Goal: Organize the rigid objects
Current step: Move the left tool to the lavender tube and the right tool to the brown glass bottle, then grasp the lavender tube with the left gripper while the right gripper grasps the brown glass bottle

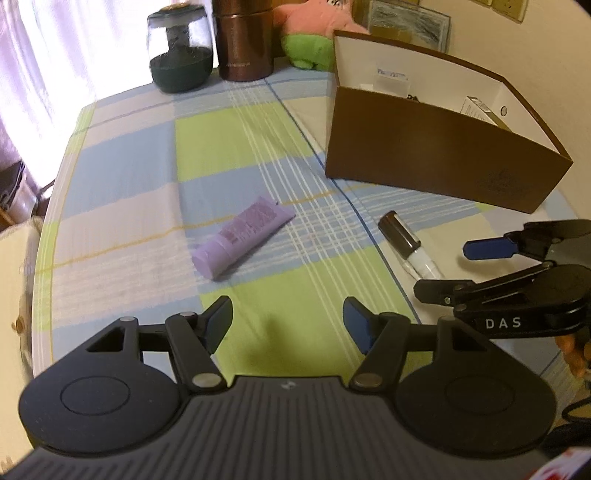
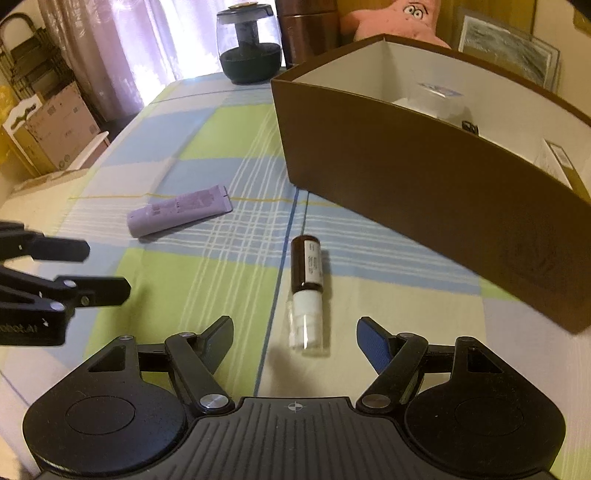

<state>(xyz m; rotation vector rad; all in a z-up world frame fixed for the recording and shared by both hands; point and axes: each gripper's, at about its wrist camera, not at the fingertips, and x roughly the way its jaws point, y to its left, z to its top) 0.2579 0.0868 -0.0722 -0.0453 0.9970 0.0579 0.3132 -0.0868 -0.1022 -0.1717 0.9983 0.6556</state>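
Black fingers spread wide on the left gripper (image 1: pixel 288 325), nothing between them, hovering above the checked tablecloth (image 1: pixel 122 177). Same story on the right gripper (image 2: pixel 295 332): released, jaws apart, empty, and it shows at the right edge of the left wrist view too. Just ahead of the right gripper lies a small brown bottle (image 2: pixel 306 291), flat on the cloth, its clear cap pointing toward the camera, its dark body pointing away. It sits between the right gripper's fingertips and the box, touching neither. Over to the left, a lilac tube (image 1: pixel 242 236) lies flat as well, a little ahead of the left gripper, its cap end nearer and its crimped end angled far and right. Tube and bottle are near each other but apart. Farther back on the right stands an open brown cardboard box (image 1: pixel 436 147), white inside, with a few items already in it, too blurred to name. At the far edge stand a dark glass jar (image 1: pixel 181 48), a copper-brown canister (image 1: pixel 245 40) and a pink and green plush toy (image 1: pixel 310 33).
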